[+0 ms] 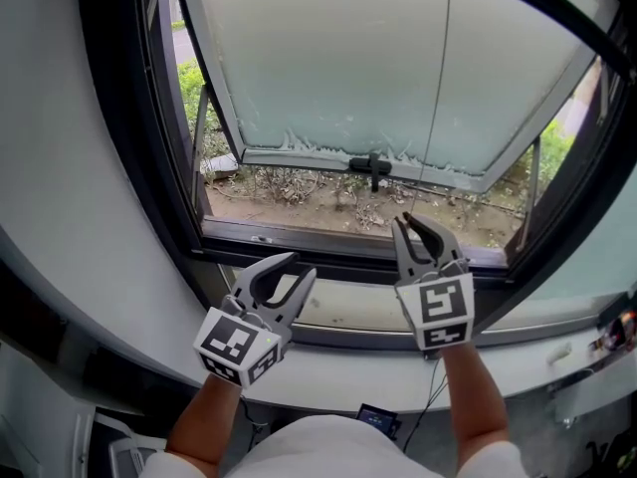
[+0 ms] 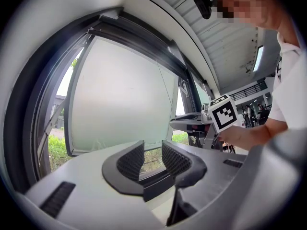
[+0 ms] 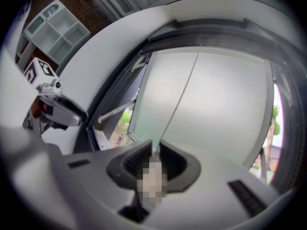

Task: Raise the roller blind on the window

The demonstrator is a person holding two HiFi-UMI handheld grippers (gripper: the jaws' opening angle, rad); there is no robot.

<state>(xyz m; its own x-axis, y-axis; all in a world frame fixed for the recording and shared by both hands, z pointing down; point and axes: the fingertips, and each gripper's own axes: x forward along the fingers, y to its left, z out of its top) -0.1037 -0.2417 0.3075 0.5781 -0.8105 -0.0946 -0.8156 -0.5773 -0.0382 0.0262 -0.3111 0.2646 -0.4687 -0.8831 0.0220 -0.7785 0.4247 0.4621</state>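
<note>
The blind [image 1: 338,58] is, as far as I can judge, the pale sheet covering almost the whole pane on the far side of the frame. It hangs down nearly to the bottom rail, where a dark handle [image 1: 373,167] sits. Its thin cord [image 1: 445,68] drops along the right part of the pane into my right gripper [image 1: 416,230]. There the fingers [image 3: 175,164] are drawn in close and pinch the cord between them.

My left gripper [image 1: 304,265] hangs near and to the left, over the windowsill [image 1: 338,312]. Its fingers [image 2: 132,161] are spread with nothing between them.

The blind looks fully down, so I judge the raising has barely begun. To do this pull well, I would hold the pinch firm and draw along the cord's own line, not sideways, in one even stroke, since a jerk could let the thin cord slip through. The free left gripper could then take a hold higher up for the next pull.
</note>
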